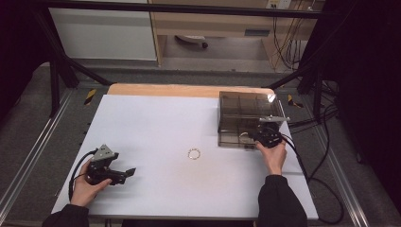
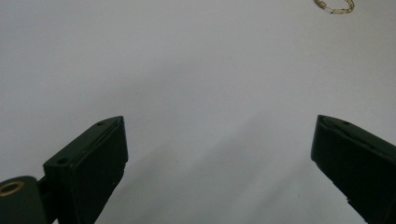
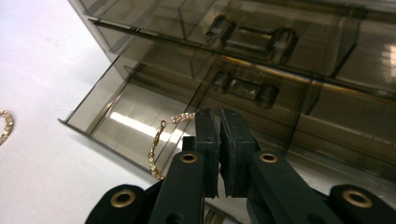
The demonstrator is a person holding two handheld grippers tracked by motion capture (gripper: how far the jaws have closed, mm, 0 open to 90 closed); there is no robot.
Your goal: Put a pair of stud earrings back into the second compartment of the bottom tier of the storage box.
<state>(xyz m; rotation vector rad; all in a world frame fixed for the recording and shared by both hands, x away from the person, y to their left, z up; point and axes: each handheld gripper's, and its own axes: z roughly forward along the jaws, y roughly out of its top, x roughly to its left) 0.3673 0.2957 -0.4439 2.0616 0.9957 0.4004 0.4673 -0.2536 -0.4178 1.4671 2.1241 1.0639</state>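
Smoked plastic drawers make up the organiser box (image 1: 250, 116) seen at the far right of the white table (image 1: 156, 123), where the right gripper (image 3: 219, 140) is held over an opened lower drawer (image 3: 121, 116), its jaws pressed together on a gold chain (image 3: 159, 140) that hangs down over the drawer. A second gold chain (image 1: 194, 153) is coiled mid-table. The left gripper (image 1: 124, 172) is held near the front left, jaws spread wide

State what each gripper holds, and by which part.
Right gripper: shut on a gold chain by one end, the rest hanging over the open drawer. Left gripper: open, holding nothing.
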